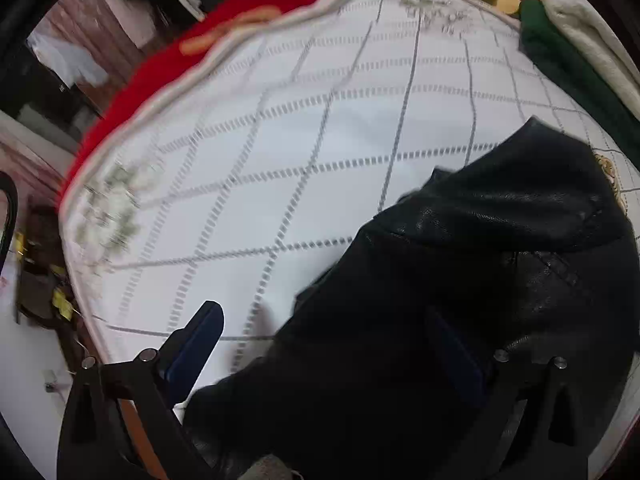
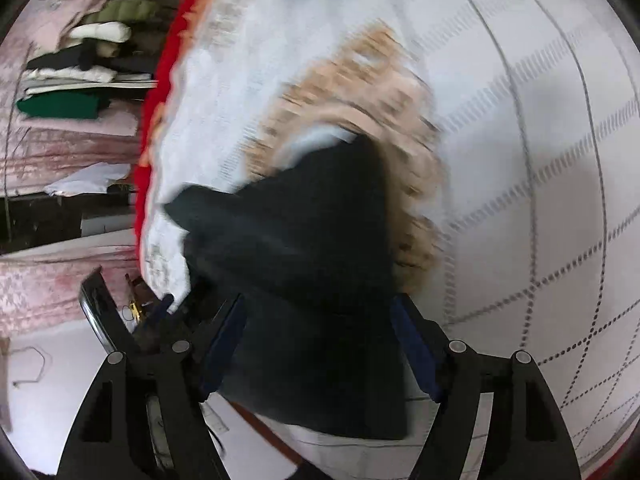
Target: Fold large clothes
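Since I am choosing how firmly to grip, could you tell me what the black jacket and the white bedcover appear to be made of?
The black jacket looks like leather or faux leather: a glossy, pebbled grain with highlights and stitched seams; which one is unclear. The white bedcover looks like matte woven cloth with openwork lines forming a diamond grid.

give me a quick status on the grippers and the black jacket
Left gripper open, jaws wide over black jacket. Right gripper open, jacket fabric between the fingers, not pinched. Jacket lies crumpled on white bedspread. Nothing in the way.
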The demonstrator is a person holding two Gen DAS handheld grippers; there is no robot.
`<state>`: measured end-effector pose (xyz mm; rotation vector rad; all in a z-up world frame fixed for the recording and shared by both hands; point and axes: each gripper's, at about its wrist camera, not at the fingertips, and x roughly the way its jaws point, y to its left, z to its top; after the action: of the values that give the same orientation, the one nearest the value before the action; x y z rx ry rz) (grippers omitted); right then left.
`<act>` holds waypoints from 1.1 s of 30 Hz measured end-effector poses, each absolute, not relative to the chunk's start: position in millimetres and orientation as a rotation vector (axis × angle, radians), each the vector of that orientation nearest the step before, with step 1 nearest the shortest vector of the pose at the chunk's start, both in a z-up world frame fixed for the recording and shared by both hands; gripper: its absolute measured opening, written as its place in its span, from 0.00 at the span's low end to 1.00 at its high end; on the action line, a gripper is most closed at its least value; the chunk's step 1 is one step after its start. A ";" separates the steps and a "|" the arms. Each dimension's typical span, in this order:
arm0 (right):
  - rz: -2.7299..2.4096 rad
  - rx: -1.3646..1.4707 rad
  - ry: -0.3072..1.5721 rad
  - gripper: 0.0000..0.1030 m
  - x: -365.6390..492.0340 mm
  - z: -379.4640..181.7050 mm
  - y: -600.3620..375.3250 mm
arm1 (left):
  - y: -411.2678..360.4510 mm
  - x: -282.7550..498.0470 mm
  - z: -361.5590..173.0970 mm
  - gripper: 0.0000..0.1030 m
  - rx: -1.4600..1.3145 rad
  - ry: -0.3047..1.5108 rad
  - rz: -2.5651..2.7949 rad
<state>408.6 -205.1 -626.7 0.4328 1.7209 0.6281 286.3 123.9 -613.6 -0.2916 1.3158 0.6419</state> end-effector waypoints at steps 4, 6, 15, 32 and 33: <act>0.838 0.690 1.778 0.76 403.3 -697.8 -198.8 | 129.8 281.0 -619.9 1.00 -0.336 1.299 0.616; 0.921 0.745 1.754 0.79 405.2 -710.5 -191.7 | 131.7 278.5 -621.0 1.00 -0.349 1.290 0.607; 1.287 0.887 1.703 0.79 403.4 -661.7 -169.8 | 144.2 268.6 -630.0 1.00 -0.418 1.285 0.579; 0.875 0.909 1.754 0.53 369.0 -709.4 -185.5 | 149.4 153.3 -567.9 1.00 -0.799 1.151 0.645; 0.860 0.940 1.759 0.59 366.6 -716.8 -192.7 | 145.0 143.9 -571.3 1.00 -0.850 1.156 0.652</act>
<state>366.6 -192.7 -716.8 0.9403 1.7590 0.8605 143.9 145.0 -571.3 -0.8501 1.1561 0.6516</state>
